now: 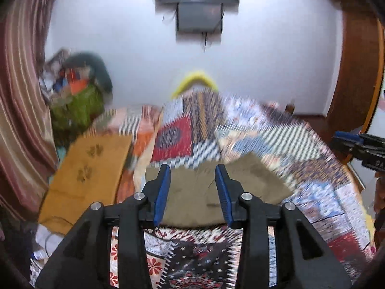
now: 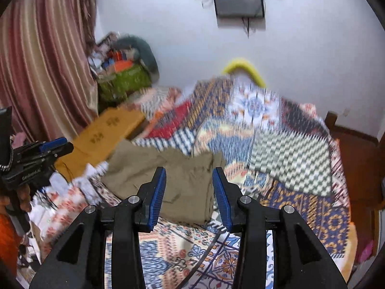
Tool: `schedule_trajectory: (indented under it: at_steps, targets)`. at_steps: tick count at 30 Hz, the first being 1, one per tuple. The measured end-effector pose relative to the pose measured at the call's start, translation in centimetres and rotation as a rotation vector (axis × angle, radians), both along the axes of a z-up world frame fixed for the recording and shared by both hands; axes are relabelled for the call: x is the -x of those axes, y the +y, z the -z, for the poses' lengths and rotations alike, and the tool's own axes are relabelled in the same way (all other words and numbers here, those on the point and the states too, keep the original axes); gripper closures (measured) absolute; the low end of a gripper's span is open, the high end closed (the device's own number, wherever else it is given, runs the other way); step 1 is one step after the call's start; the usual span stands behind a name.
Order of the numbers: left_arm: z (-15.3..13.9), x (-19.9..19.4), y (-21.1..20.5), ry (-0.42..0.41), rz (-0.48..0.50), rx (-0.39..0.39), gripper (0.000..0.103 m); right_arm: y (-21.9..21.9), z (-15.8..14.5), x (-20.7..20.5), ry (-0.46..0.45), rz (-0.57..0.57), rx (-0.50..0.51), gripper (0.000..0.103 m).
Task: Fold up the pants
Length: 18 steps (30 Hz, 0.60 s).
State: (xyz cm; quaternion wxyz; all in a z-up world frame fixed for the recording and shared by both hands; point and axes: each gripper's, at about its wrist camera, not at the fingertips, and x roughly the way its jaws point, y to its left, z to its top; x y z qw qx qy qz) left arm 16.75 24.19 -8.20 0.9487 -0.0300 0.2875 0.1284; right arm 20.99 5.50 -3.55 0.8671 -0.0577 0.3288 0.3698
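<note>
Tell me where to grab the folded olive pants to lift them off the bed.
Take the olive pants by the thick folded edge nearest the camera, one gripper toward each end, coming in low from the near side. They lie flat on the patchwork bedspread as a stacked bundle, so that edge probably holds all layers together.

We see a bed spread with a busy patchwork quilt of striped, chequered and flowered panels in red, blue, orange and white. Folded olive-khaki pants lie directly on the quilt, towards its near side. Beside them, at the left edge of the bed, we see a mustard-brown mat printed with dark paw marks, its near end hanging off the edge. The pictures are blurred.
</note>
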Motion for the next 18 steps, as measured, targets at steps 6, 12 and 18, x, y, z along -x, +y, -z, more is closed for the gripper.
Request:
schedule_trajectory:
  at_steps: [6, 12, 18]
  targets:
    - [-5.9, 4.8, -4.5, -0.164, 0.037, -0.016, 0.065, -2.9, -5.4, 4.7, -0.13, -0.014, -0.118, 0.066]
    - [-8.7, 10.0, -9.4, -0.294, 0.066, -0.06, 0.065, -6.0, -8.7, 10.2, -0.26, -0.008, -0.196, 0.066]
    - [-9.7, 14.0, -12.0, -0.356, 0.087, -0.033, 0.061, -7.5, -9.7, 14.4, -0.322, -0.012, -0.263, 0.051]
